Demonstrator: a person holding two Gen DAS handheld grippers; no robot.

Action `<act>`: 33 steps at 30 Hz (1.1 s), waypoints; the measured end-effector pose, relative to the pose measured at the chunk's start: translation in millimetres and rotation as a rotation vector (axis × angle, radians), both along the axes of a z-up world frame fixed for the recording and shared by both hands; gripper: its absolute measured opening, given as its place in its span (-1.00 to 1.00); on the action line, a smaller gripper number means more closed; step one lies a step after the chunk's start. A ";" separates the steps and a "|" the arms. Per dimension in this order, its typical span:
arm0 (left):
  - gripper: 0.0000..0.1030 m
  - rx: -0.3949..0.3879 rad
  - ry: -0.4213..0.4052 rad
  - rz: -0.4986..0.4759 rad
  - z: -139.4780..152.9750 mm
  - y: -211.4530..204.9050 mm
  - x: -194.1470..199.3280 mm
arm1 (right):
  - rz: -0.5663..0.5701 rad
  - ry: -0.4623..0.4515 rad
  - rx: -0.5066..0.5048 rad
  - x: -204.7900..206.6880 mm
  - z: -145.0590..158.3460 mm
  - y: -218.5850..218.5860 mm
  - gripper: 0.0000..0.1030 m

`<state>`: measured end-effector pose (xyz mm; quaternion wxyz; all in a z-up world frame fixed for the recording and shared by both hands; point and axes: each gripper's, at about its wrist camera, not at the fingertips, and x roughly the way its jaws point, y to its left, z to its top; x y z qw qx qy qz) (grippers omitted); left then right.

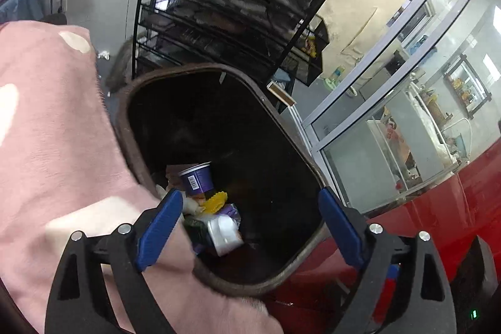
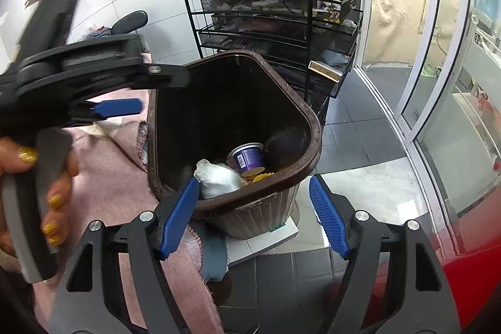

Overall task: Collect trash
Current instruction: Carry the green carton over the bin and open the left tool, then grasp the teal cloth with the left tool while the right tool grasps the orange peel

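Observation:
A dark brown trash bin point(image 1: 283, 143) stands on the floor, its mouth open; it also shows in the right wrist view point(image 2: 314, 127). Inside lie a purple cup point(image 1: 195, 177) point(image 2: 247, 158), a white crumpled wrapper point(image 1: 224, 232) point(image 2: 216, 179), a yellow ridged piece point(image 1: 214, 202) and other scraps. My left gripper point(image 1: 250, 227) is open and empty just above the bin's near rim. My right gripper point(image 2: 253, 215) is open and empty in front of the bin. The left gripper's body point(image 2: 94, 80) shows from the side at the left of the right wrist view.
A pink blanket point(image 1: 53, 130) point(image 2: 103, 165) lies against the bin's left side. A black wire rack point(image 1: 225, 8) point(image 2: 269, 11) with papers and bottles stands behind the bin. Glass doors point(image 1: 391, 102) point(image 2: 438, 77) are to the right. A red surface point(image 1: 438, 224) lies at lower right.

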<state>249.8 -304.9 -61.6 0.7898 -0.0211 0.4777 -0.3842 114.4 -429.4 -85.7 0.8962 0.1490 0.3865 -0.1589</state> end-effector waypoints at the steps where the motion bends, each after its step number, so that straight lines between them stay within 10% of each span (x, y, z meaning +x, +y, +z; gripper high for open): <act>1: 0.75 -0.004 -0.022 0.010 6.9 10.9 -5.4 | 0.006 -0.004 -0.004 0.9 1.8 1.6 0.43; 19: 0.90 -0.040 -0.186 0.299 31.5 210.9 -75.7 | 0.328 -0.052 -0.011 34.2 28.0 95.3 0.53; 33: 0.84 0.132 -0.182 0.534 8.6 348.8 -84.9 | 0.700 0.009 0.048 76.7 37.6 224.0 0.53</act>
